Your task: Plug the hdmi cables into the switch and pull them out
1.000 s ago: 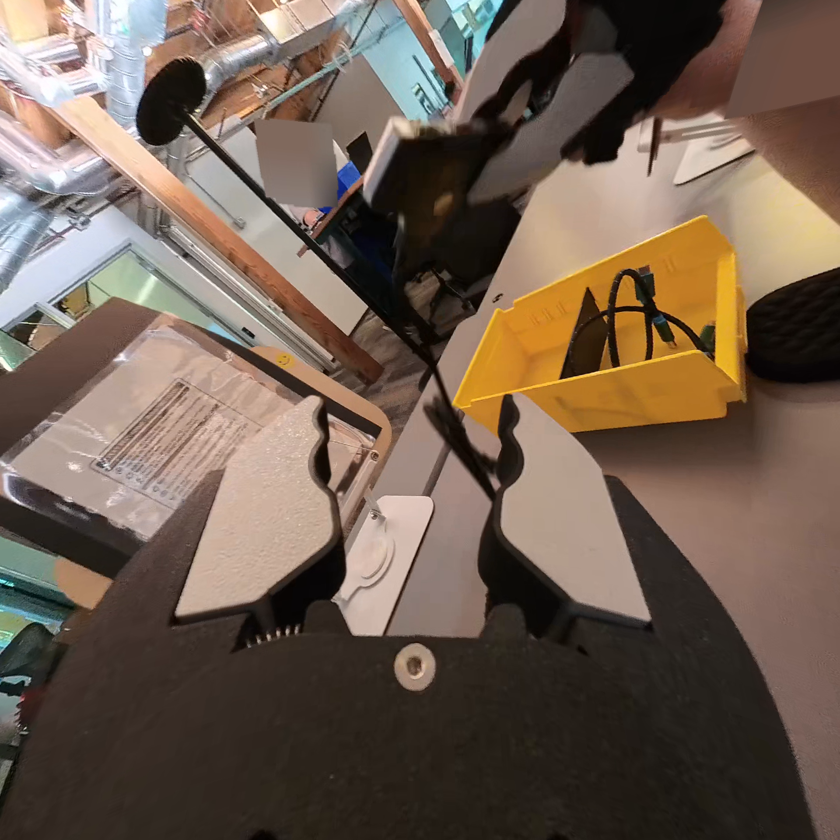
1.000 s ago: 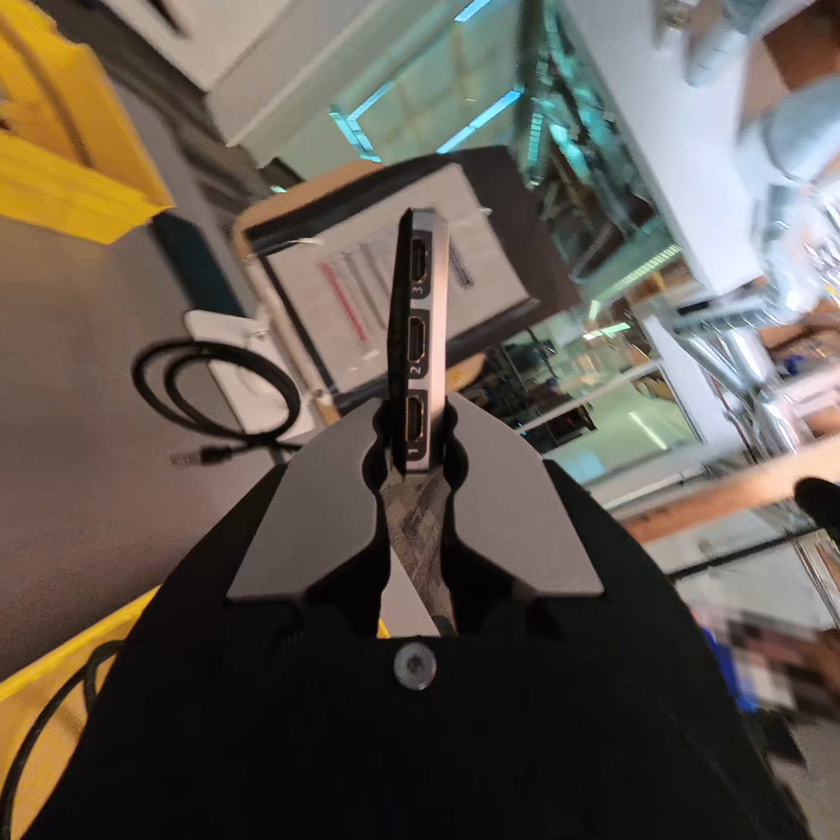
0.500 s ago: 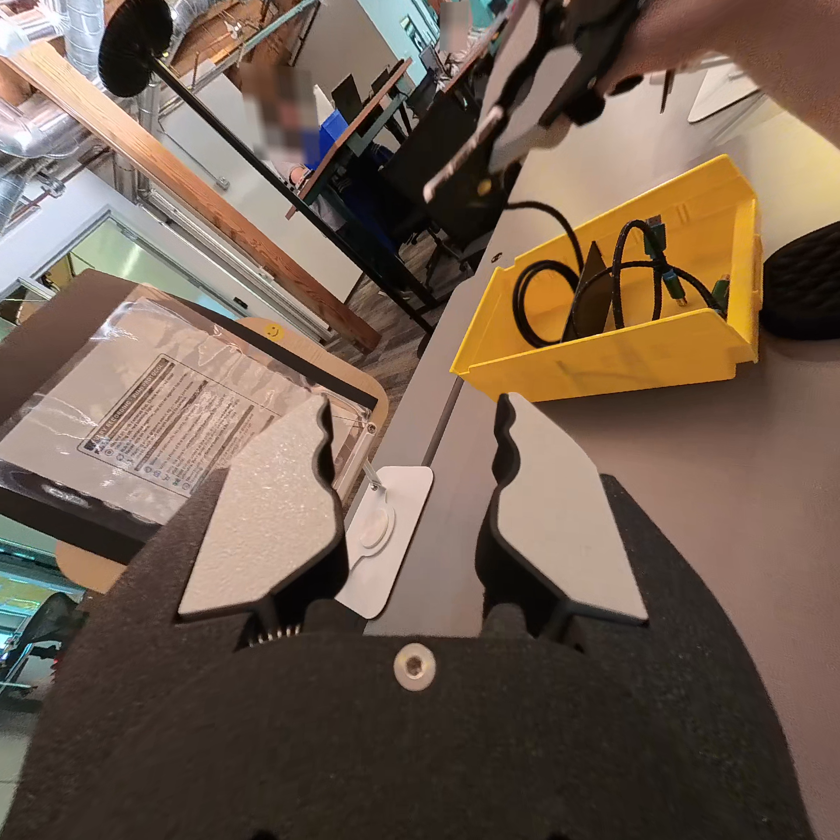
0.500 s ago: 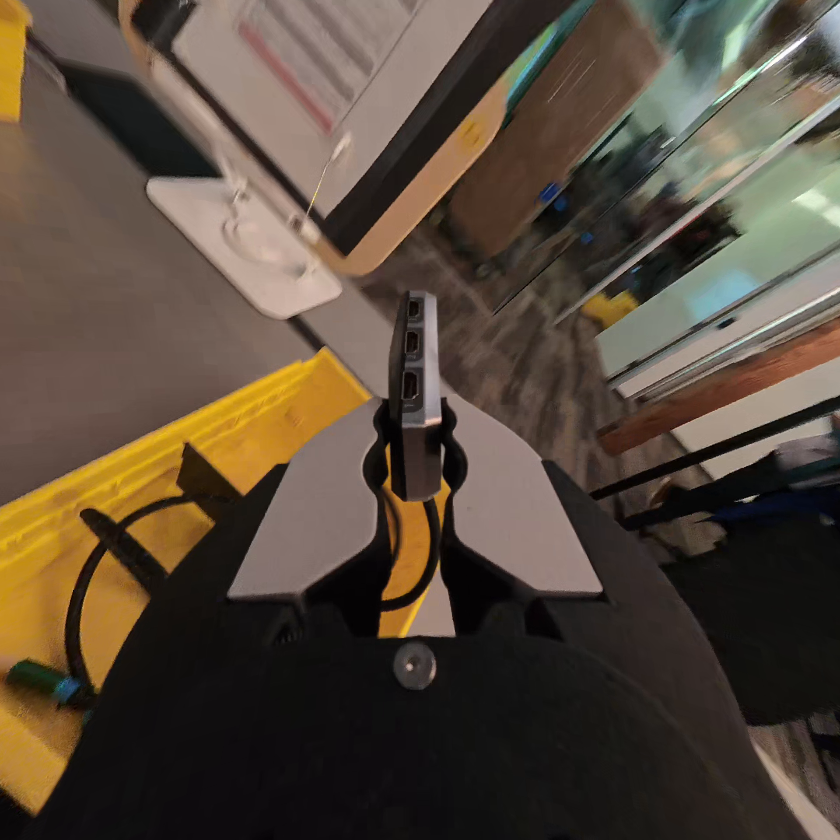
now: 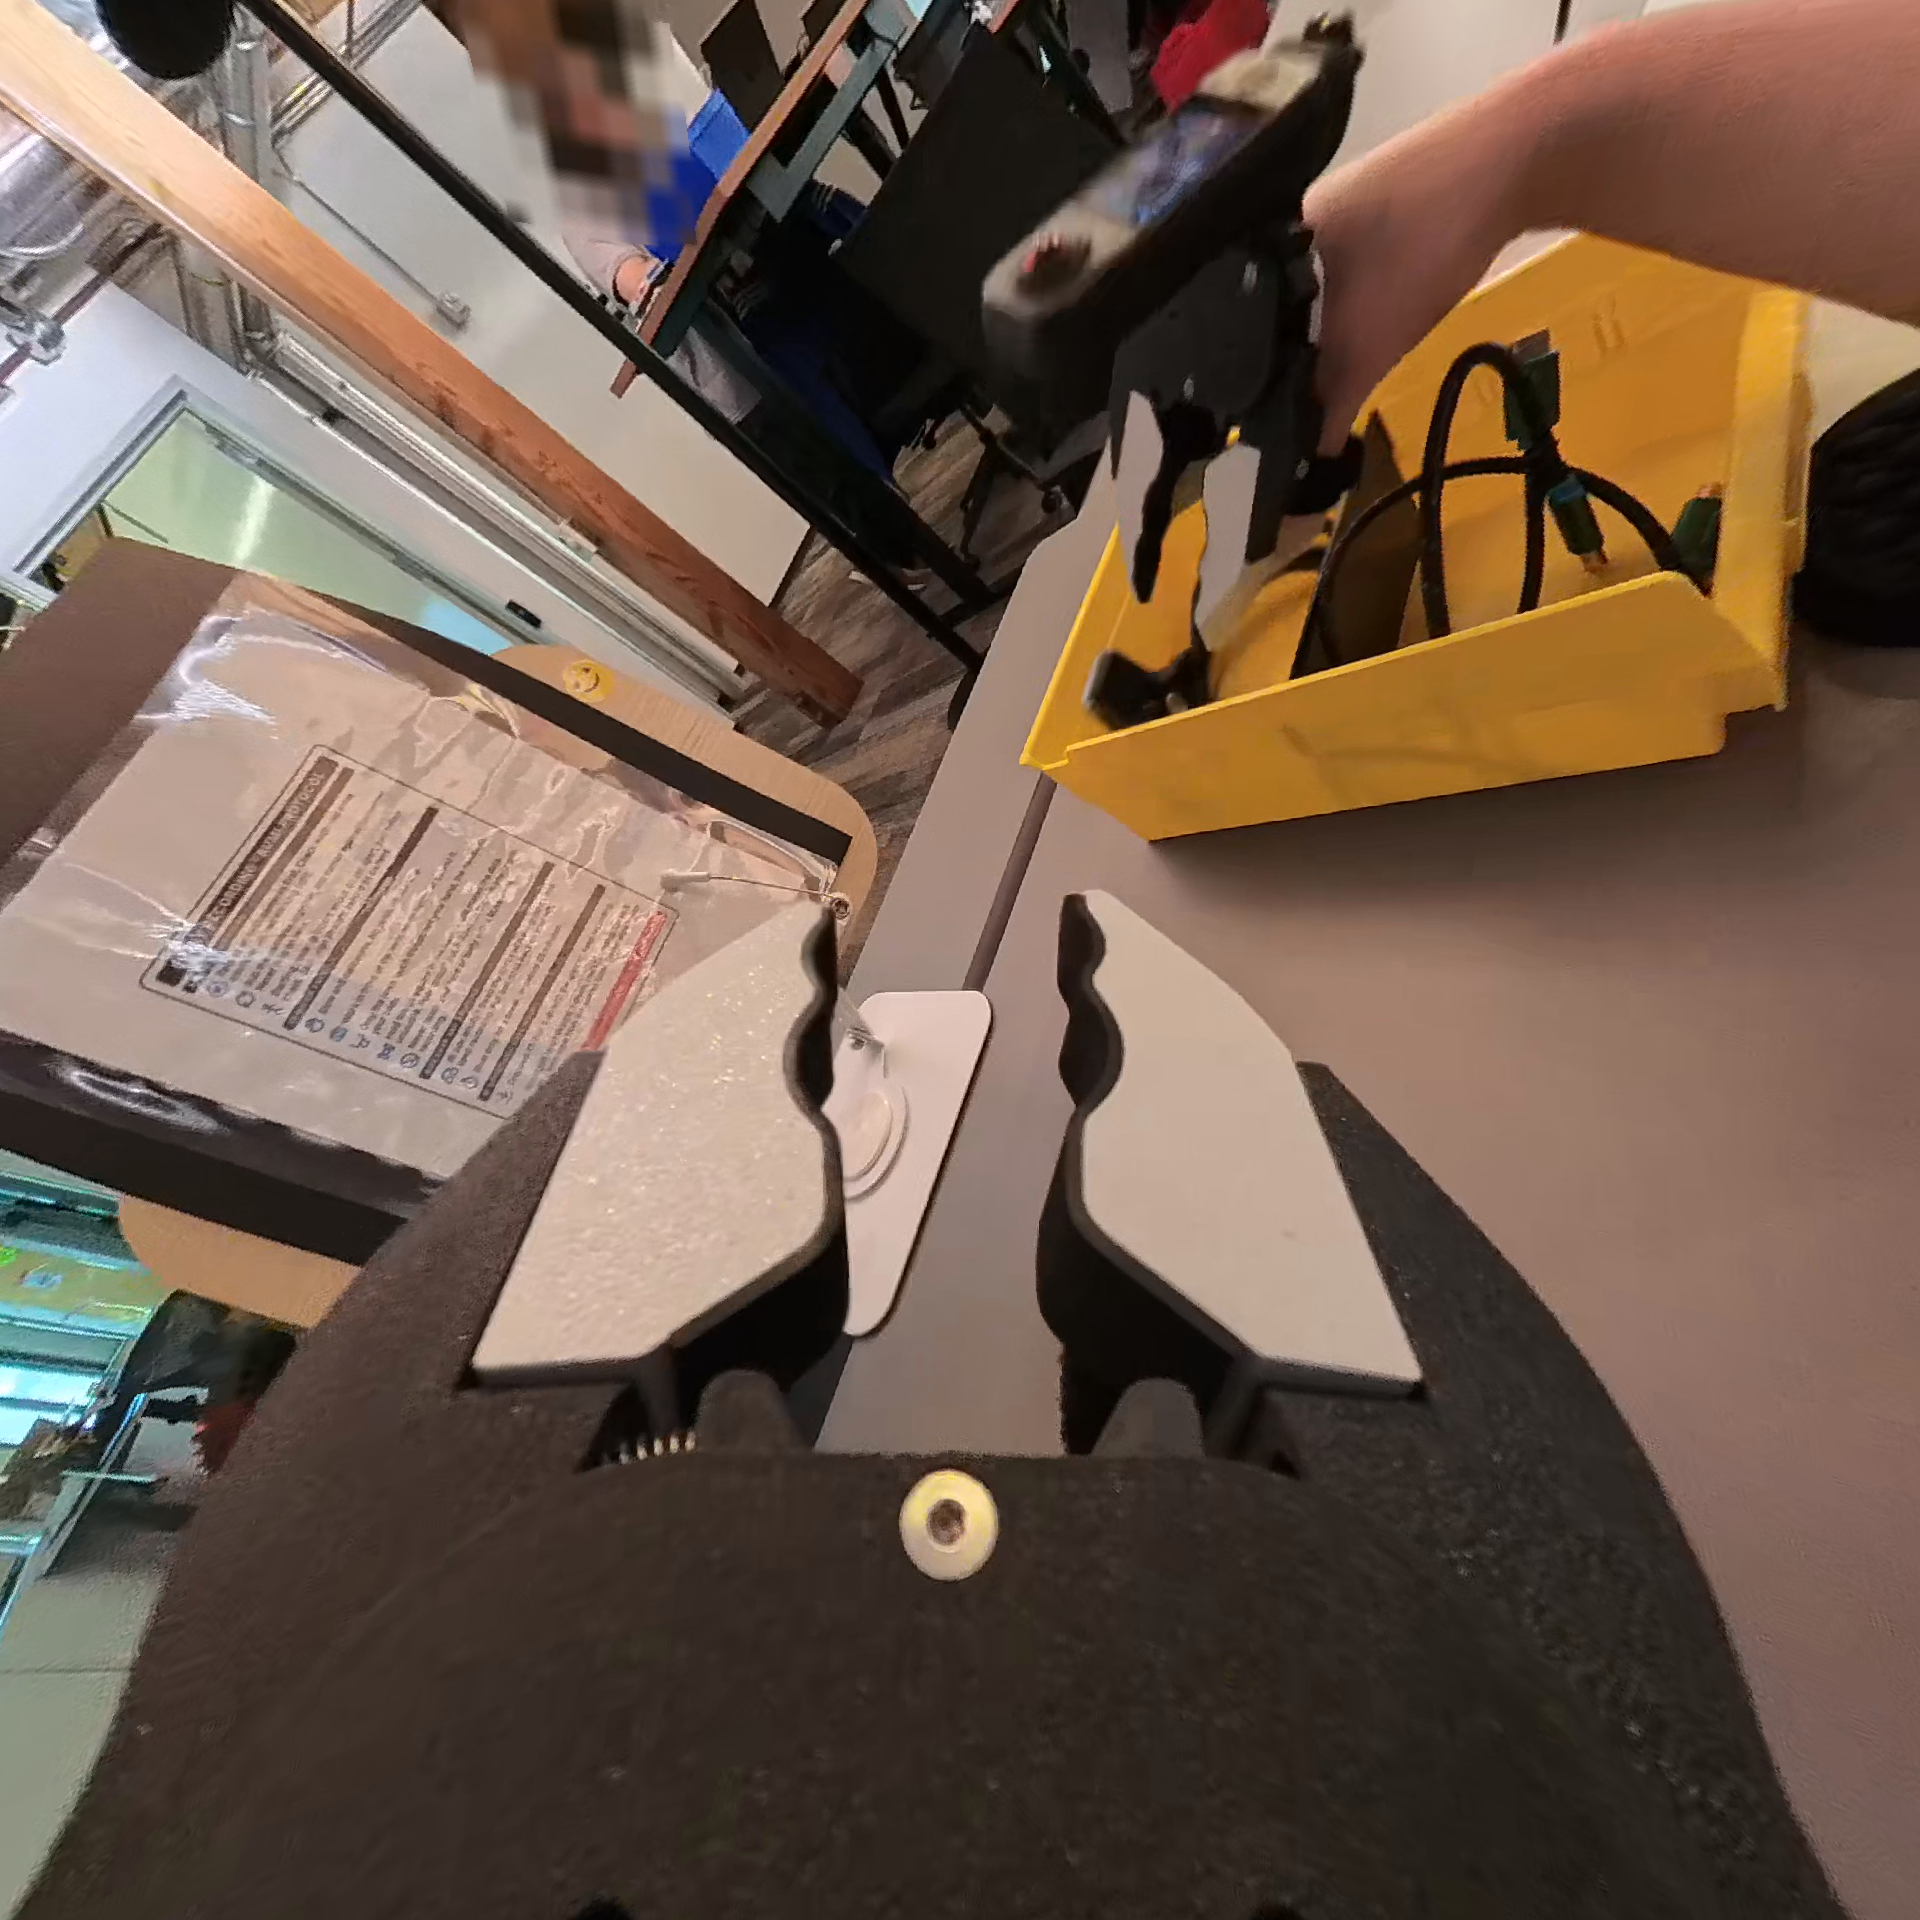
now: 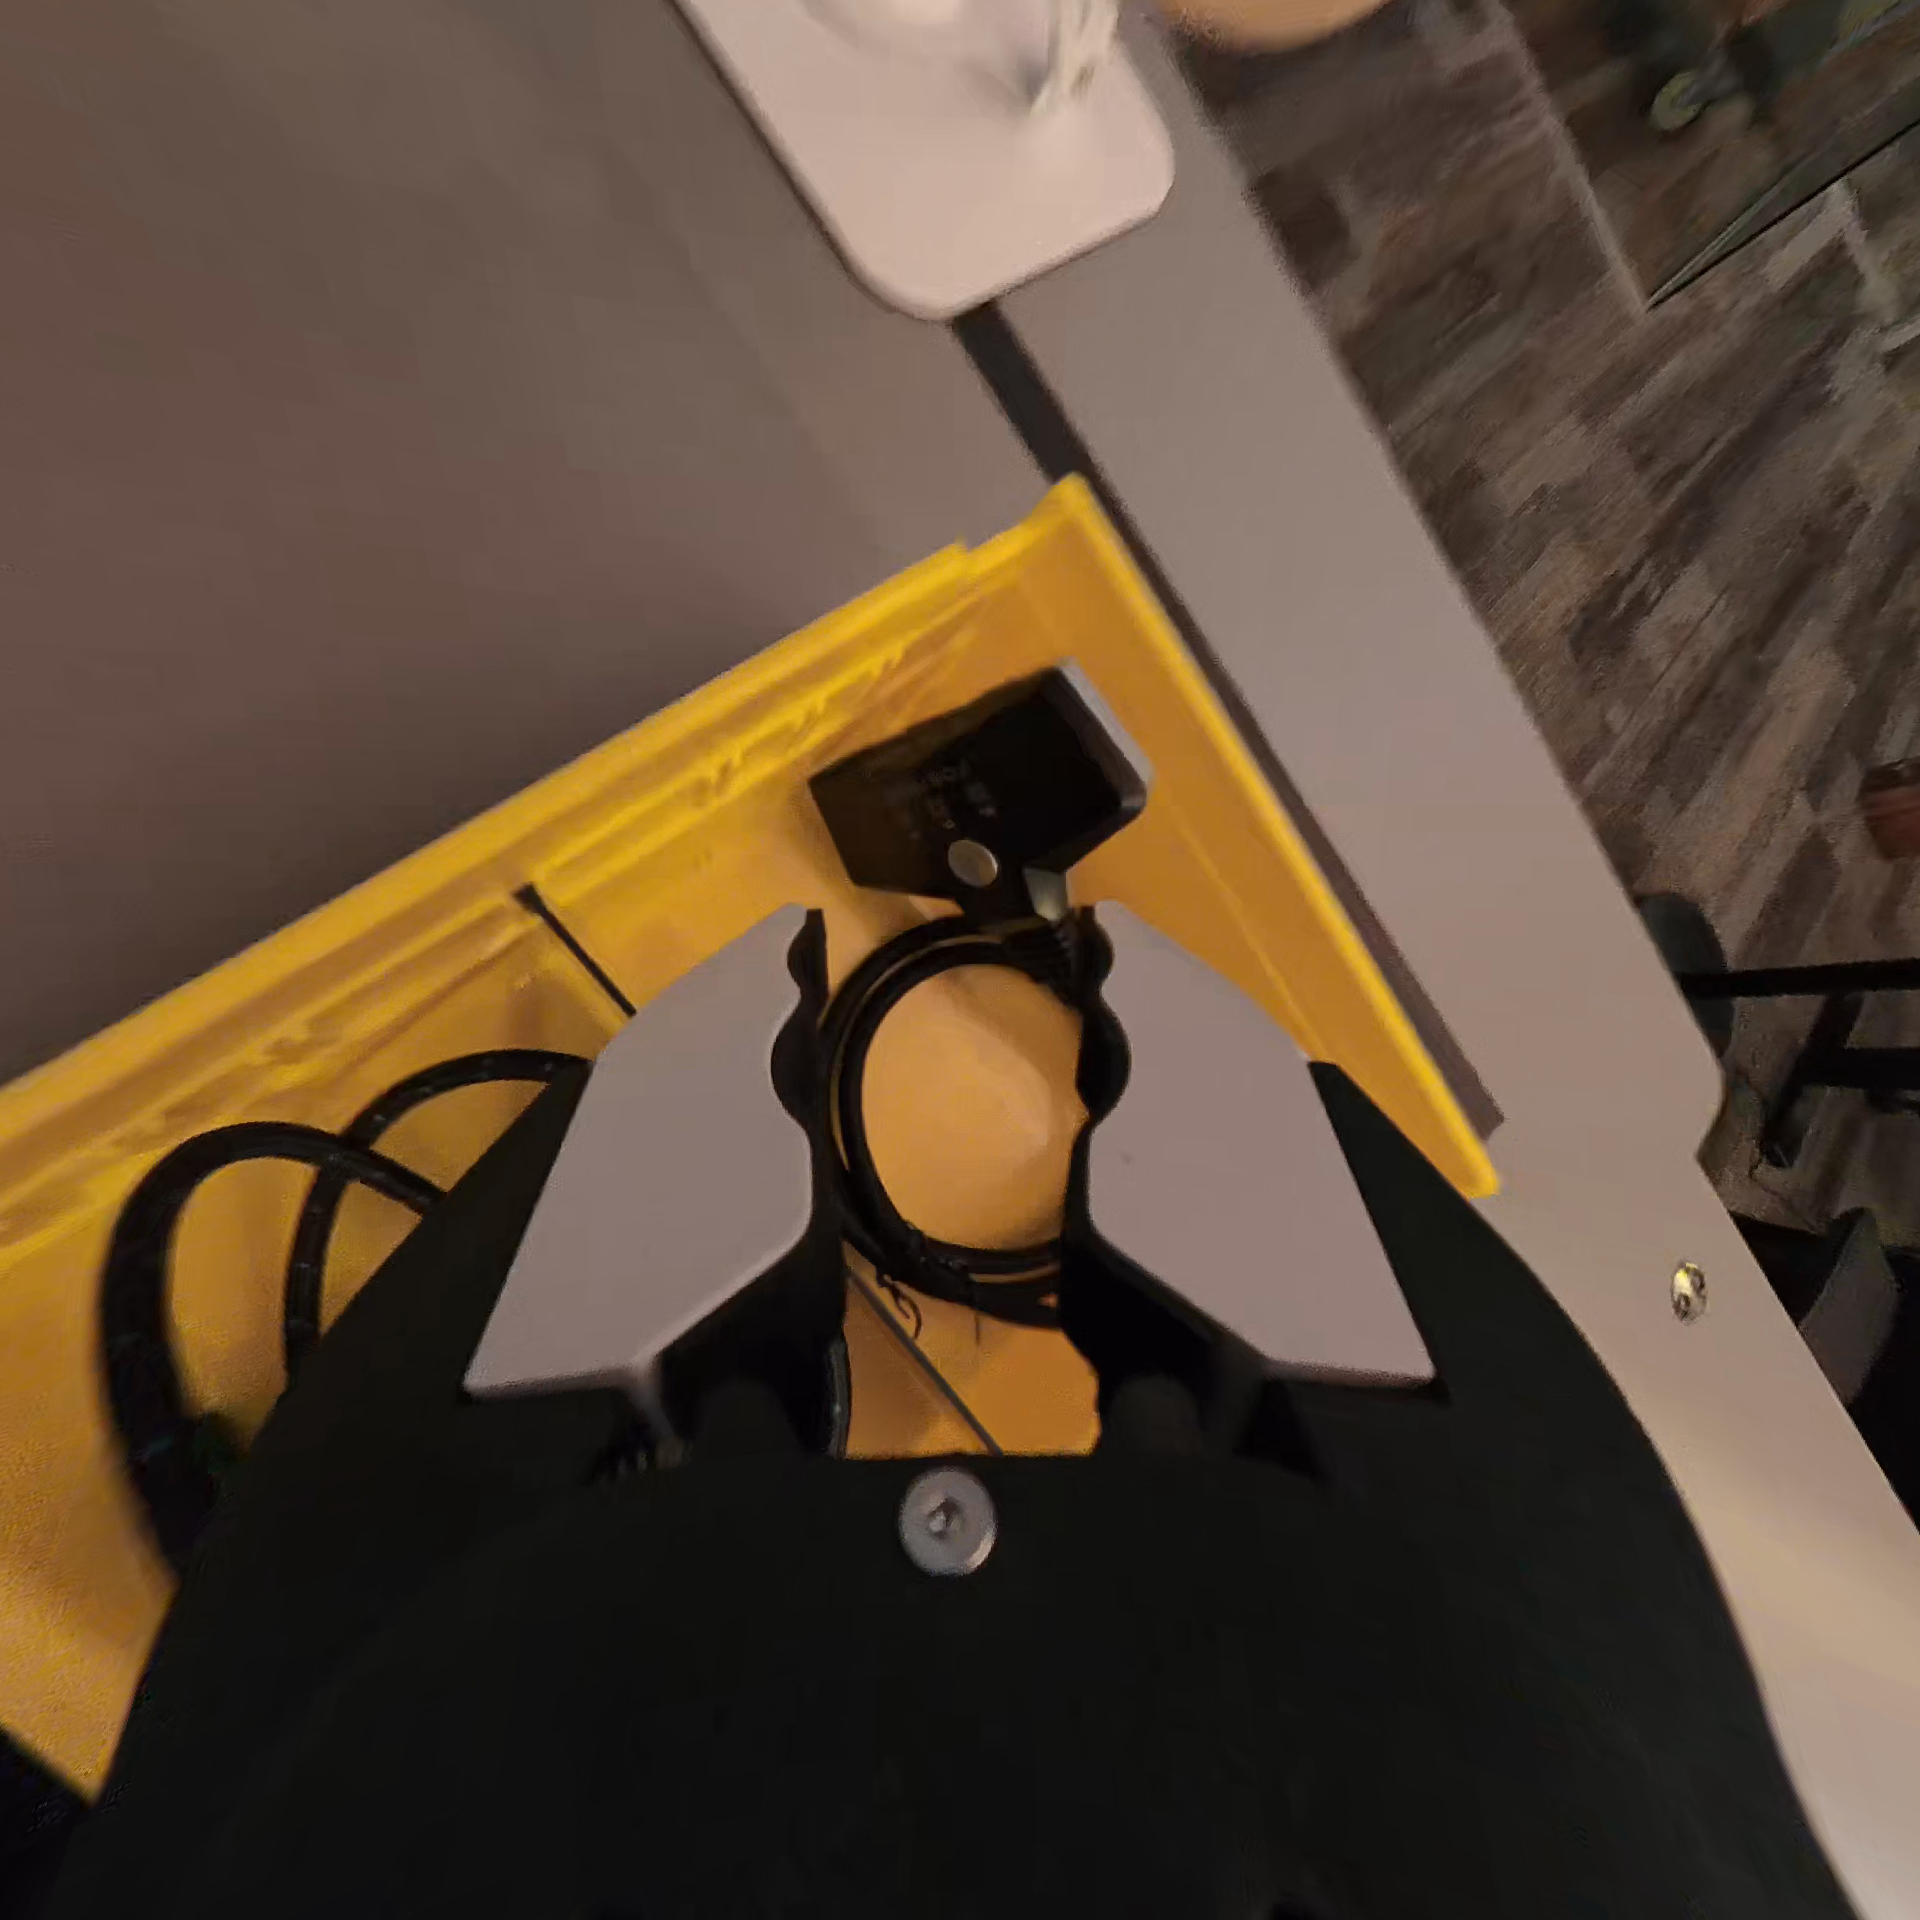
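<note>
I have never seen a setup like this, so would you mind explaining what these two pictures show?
No robot here: a person holds a two-finger tool in each hand, with a camera on each looking along its fingers. The left tool is open and empty above the grey table. Its view also shows the right tool farther off, reaching into the yellow bin. The right tool's own view looks down into that bin: it is open, and the black switch lies in the corner, apparently just released, its thin cable looped between the fingers. More black cables lie in the bin.
</note>
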A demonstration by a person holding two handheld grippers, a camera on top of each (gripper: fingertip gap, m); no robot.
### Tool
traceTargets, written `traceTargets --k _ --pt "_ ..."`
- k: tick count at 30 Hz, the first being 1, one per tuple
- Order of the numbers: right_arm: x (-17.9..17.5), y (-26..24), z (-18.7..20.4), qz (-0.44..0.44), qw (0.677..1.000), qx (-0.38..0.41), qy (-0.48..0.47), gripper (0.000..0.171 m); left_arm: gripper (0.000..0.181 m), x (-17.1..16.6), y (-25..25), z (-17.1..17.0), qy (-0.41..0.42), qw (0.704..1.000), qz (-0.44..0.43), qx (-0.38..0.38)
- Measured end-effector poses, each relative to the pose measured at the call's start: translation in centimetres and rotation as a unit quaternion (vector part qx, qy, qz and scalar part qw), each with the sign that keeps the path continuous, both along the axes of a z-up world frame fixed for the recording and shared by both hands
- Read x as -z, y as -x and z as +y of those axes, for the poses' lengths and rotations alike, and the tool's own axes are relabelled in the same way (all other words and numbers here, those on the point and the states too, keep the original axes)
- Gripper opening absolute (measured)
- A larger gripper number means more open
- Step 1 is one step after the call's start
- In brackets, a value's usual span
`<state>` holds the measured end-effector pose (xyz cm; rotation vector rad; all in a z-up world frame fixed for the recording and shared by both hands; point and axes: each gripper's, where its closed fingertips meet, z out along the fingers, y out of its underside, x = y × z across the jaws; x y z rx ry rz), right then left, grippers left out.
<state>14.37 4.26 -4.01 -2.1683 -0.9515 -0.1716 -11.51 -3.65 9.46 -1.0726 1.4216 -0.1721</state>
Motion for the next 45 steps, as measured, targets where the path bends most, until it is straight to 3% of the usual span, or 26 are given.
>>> traceTargets --k 6,11,14,17,20,25,33,35,40,45 --pt "-12.0 0.0 -3.8 0.069 0.978 0.009 -0.196 0.043 0.034 -2.4 3.9 2.3 -0.038 0.994 -0.028 -0.099" --pt "-16.5 0.7 -6.3 0.063 0.957 0.003 -0.284 0.035 0.017 -5.6 9.7 1.9 -0.015 0.978 -0.11 -0.176" --pt "-16.1 0.8 -6.3 0.042 0.96 -0.001 -0.276 0.034 0.002 -7.0 11.5 0.4 0.032 0.973 -0.18 -0.144" --pt "-15.0 0.5 -5.9 0.011 0.967 0.004 -0.256 0.035 0.0 -5.9 13.6 1.6 0.041 0.977 -0.153 -0.143" --pt "-14.2 0.7 -5.8 -0.007 0.971 -0.002 -0.239 0.035 0.002 -1.8 17.3 6.0 0.058 0.975 -0.059 -0.206" --pt "-14.3 1.7 -6.0 -0.003 0.97 -0.02 -0.241 0.035 0.032 7.2 24.1 12.3 0.12 0.94 0.098 -0.303" --pt "-13.7 1.6 -5.9 -0.012 0.973 -0.024 -0.231 0.035 0.029 13.4 27.1 16.0 0.181 0.919 0.161 -0.311" --pt "-13.4 1.5 -5.8 -0.015 0.973 -0.023 -0.227 0.035 0.007 13.7 27.1 16.4 0.177 0.917 0.181 -0.31" --pt "-13.0 1.7 -5.5 -0.021 0.975 -0.026 -0.219 0.034 0.006 11.6 27.2 17.3 0.169 0.907 0.194 -0.333" --pt "-12.5 3.5 -5.2 -0.027 0.976 -0.048 -0.209 0.034 0.006 6.1 27.1 17.7 0.171 0.905 0.167 -0.353"
